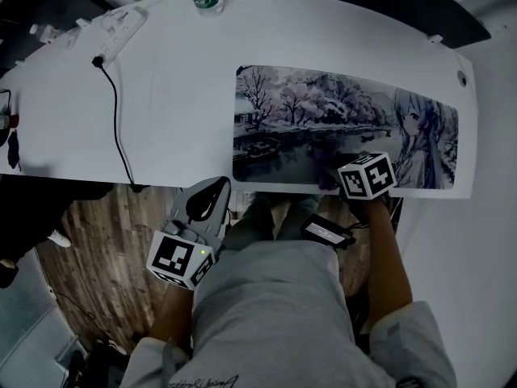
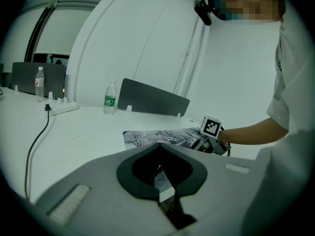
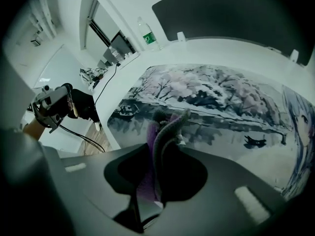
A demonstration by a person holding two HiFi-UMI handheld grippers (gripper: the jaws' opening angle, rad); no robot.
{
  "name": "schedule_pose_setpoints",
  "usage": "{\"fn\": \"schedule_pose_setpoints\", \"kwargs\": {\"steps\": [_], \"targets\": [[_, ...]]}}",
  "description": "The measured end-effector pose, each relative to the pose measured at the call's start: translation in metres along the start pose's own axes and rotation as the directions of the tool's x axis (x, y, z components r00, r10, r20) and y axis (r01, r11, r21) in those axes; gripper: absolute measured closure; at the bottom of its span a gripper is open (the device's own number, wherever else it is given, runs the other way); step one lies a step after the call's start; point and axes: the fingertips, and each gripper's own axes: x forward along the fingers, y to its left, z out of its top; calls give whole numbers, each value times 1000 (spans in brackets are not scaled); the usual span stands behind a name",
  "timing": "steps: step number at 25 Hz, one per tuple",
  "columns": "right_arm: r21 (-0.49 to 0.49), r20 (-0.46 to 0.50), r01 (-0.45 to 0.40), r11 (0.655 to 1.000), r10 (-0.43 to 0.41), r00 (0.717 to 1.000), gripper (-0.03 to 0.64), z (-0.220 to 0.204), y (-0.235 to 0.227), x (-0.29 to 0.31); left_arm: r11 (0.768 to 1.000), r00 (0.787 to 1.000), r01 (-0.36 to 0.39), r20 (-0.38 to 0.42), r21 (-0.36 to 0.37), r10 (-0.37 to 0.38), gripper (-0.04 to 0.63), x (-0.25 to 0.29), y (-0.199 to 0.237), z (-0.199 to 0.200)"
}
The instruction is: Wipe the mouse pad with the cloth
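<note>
Cloth point(image 3: 167, 124) in right tool point(image 3: 158, 149), on mouse pad point(image 3: 226, 95)

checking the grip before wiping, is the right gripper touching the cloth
Touching. The right gripper, in its own gripper view, has jaws closed on the purple cloth, which sticks up between them.

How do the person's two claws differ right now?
The right claw is clamped on a purple cloth, while the left claw is shut with nothing in it. The right claw sits over the near edge of the mouse pad. The left claw hangs at the near edge of the desk, off the pad. Both carry a cube with square markers.
</note>
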Motion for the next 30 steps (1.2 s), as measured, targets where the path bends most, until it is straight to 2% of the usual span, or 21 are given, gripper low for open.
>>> {"fn": "schedule_pose_setpoints", "kwargs": {"steps": [8,20,25,30], "targets": [[-95,-28,-76,993,74,997,526,27,58,35,998,998,-57,26,-35,58,577,-29,22,-9],[-248,-75,-126,960,110,991,526,55,132,85,981,981,-177,66,-81,183,577,-72,51,-14],[-280,-75,-141,950,125,989,526,58,141,88,975,973,-206,85,-85,213,577,-78,55,-11],[-265,-22,-150,952,149,989,525,63,134,77,976,974,-204,85,-79,211,577,-72,50,-7]]}}
